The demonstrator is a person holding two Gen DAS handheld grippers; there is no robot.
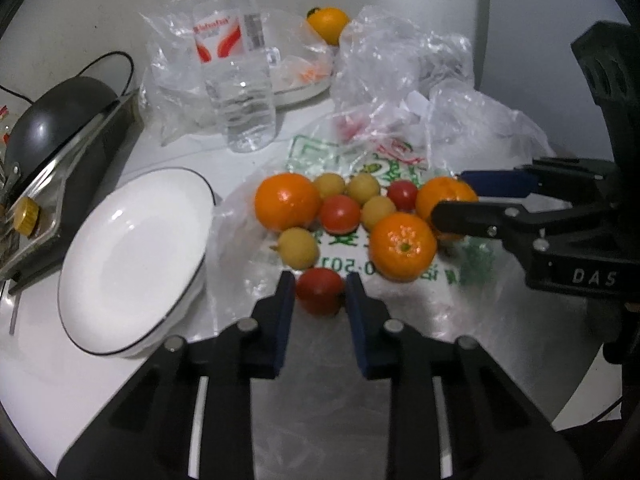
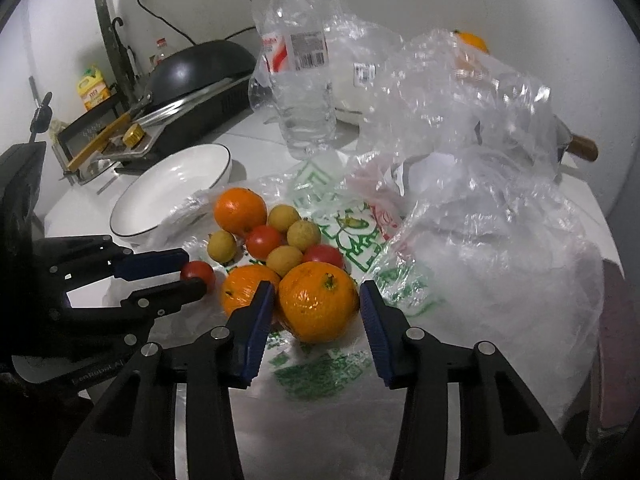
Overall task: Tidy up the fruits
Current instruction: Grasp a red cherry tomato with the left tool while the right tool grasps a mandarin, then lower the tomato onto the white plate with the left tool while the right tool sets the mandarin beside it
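Oranges, small red tomatoes and several tan longans lie clustered on a printed plastic bag (image 1: 352, 240). My left gripper (image 1: 320, 286) has its blue pads on both sides of a red tomato (image 1: 320, 290), jaws close around it; it also shows in the right wrist view (image 2: 198, 274). My right gripper (image 2: 318, 306) is open around a large orange (image 2: 318, 300), pads a little apart from its sides. That gripper shows in the left wrist view (image 1: 460, 196) by the rightmost orange (image 1: 444, 194). An empty white plate (image 1: 132, 264) sits left of the fruit.
A clear water bottle (image 1: 236, 72) stands behind the fruit. Crumpled clear plastic bags (image 2: 480, 160) fill the right side. Another orange (image 1: 328, 24) lies on a far plate. A black wok on a cooker (image 2: 200, 76) stands at the left.
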